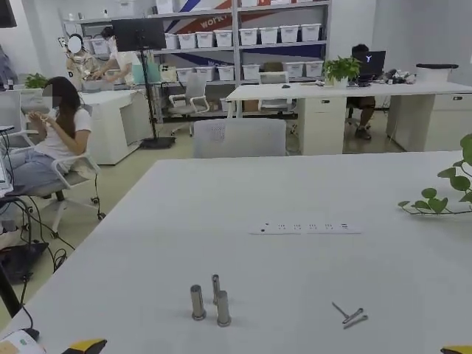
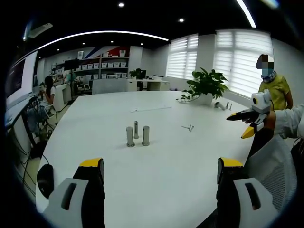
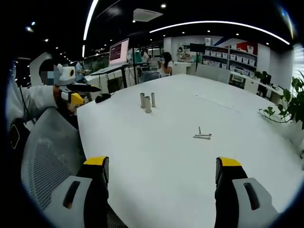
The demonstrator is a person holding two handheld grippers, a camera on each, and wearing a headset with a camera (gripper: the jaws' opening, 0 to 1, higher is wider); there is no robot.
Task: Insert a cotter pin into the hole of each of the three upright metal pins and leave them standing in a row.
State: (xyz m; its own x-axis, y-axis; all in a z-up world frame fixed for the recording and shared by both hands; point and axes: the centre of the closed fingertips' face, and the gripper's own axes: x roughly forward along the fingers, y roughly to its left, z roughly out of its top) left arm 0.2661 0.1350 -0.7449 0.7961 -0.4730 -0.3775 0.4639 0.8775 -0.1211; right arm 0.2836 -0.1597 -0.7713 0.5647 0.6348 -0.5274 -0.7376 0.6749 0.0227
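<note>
Three metal pins [image 1: 210,301] stood clustered at lower centre, cotter pins [image 1: 351,316] lying at lower right; left gripper [image 2: 160,167] and right gripper [image 3: 161,165] gaped empty; the sound move was probably pinching one cotter pin near its head.

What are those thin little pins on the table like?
The thin pins are slim, silvery metal pieces lying flat in a small cluster on the white table, right of the three standing metal posts in the head view and apart from them. Only the tabletop touches them. They look too small to count for sure.
</note>
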